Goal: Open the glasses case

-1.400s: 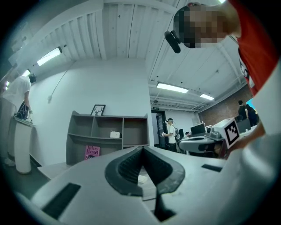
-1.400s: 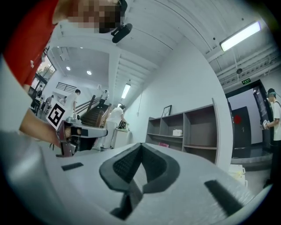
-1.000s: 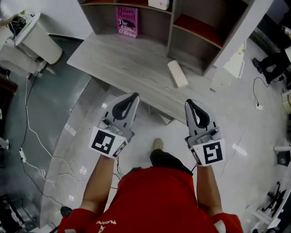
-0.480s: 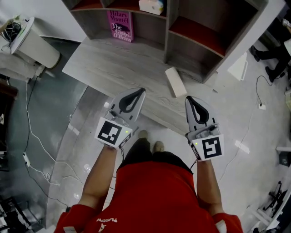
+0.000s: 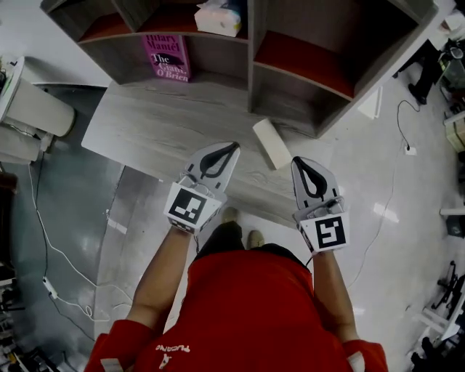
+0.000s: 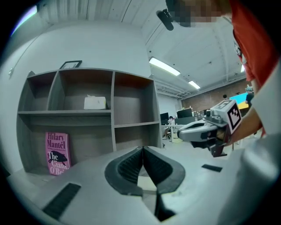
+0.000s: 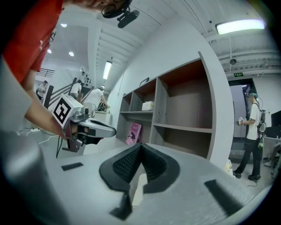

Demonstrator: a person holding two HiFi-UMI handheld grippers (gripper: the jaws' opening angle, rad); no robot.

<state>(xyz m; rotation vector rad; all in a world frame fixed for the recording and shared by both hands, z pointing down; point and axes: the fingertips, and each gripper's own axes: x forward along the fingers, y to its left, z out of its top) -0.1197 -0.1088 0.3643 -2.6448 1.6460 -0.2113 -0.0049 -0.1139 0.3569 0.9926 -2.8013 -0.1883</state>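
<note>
Looking down in the head view, the white oblong glasses case (image 5: 272, 143) lay on the grey desk (image 5: 145, 123), toward its right end and just in front of the shelf unit (image 5: 251, 65). The left gripper (image 5: 232, 147) and right gripper (image 5: 296, 161) were held out over the desk's near edge. The case sat ahead of them and between their tips, touching neither. A pink book (image 5: 166, 57) stood at the back of the desk, with a tissue box (image 5: 217, 18) on the shelf above.

Left gripper view: the left gripper (image 6: 142, 148) had its jaws together with nothing clamped. The right gripper (image 6: 181, 132) showed off to the right, and the book (image 6: 57, 153) stood lower left.

Right gripper view: the right gripper (image 7: 140, 145) also had its jaws together and empty. The left gripper (image 7: 112, 130) was at left, with the shelf unit (image 7: 184, 127) beyond.
</note>
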